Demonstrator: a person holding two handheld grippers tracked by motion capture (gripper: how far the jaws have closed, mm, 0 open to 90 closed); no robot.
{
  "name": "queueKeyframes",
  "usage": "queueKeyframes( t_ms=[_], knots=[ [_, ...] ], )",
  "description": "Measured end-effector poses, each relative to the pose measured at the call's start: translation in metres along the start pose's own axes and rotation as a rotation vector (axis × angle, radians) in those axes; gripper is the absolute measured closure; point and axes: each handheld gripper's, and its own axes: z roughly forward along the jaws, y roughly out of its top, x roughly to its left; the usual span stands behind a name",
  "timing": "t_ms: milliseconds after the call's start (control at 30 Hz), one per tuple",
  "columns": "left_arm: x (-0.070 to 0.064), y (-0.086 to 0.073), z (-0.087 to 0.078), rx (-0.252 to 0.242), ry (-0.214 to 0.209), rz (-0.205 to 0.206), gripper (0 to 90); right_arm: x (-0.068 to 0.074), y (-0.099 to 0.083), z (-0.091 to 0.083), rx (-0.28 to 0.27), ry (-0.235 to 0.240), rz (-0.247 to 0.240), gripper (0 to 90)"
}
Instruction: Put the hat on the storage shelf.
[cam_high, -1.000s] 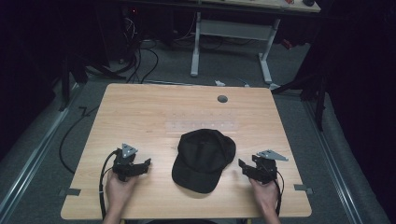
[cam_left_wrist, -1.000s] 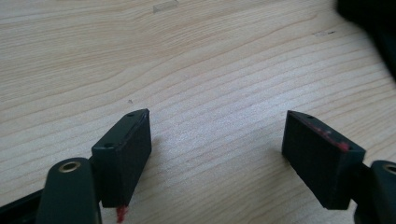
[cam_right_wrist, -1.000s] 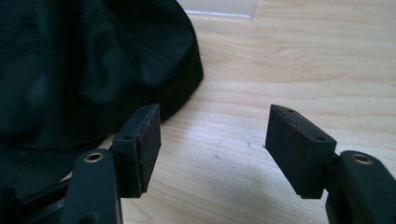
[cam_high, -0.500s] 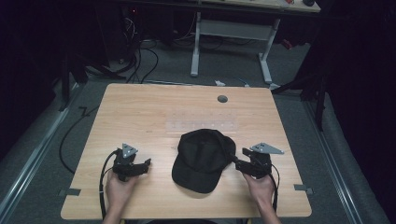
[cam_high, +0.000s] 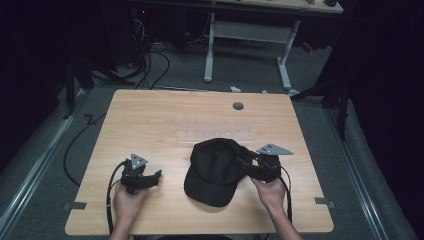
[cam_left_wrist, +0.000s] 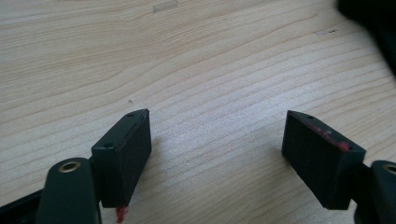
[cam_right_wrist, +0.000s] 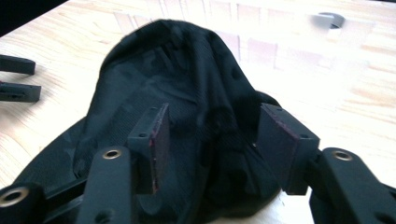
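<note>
here the right gripper (cam_right_wrist: 210, 140) has its fingers spread around the black cap (cam_high: 216, 167); left gripper (cam_left_wrist: 217, 154) fingers released.

Light wooden table (cam_high: 150, 120), and a black cap (cam_high: 215, 170) lying toward six o'clock, grey grommet (cam_high: 238, 106) up at twelve.

A wooden table (cam_high: 150, 120) on grey floor (cam_high: 45, 165), dark room behind.

No readable text, label, brand or number shows on anything in these views.
</note>
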Motion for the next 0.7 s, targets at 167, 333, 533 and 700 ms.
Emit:
queueKeyframes(
  t_ms=[167,333,533,700],
  knots=[
    [0.000,0.000,0.000,0.000,0.000,0.000,24.3,0.004,0.010,0.008,0.004,0.007,-0.018,49.9],
    [0.000,0.000,0.000,0.000,-0.001,0.000,24.3,0.006,0.016,0.015,0.013,0.007,-0.023,52.5],
    [0.000,0.000,0.000,0.000,-0.002,-0.001,24.3,0.002,0.020,0.027,0.041,-0.010,-0.017,57.2],
    [0.000,0.000,0.000,0.000,-0.004,-0.002,24.2,0.000,0.019,0.034,0.065,-0.001,-0.007,63.9]
  ],
)
